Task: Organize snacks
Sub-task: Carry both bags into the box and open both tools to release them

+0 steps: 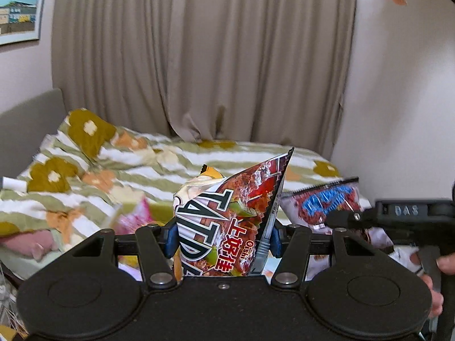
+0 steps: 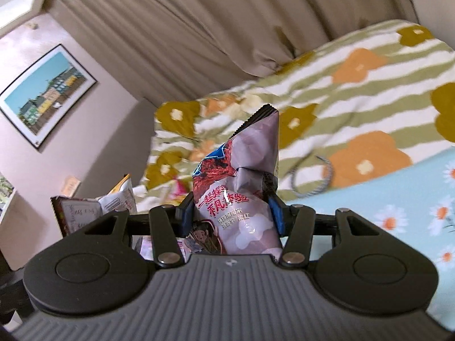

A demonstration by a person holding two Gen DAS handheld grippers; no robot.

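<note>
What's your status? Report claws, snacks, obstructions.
Left claw shut on red-and-black foil chip bag. Right claw shut on pale lilac snack pouch. Both bags held above floral striped bedspread. Nothing blocking.

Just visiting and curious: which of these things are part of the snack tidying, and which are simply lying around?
Part of the job:
- red snack bag in the left tongs
- pale purple snack bag in the right tongs

Lying about:
- flowered blanket
- beige curtain
- framed picture

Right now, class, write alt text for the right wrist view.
The right gripper is shut on a pale purple snack bag, held up above a bed with a floral blanket. Beige curtains and a framed picture lie behind.
</note>
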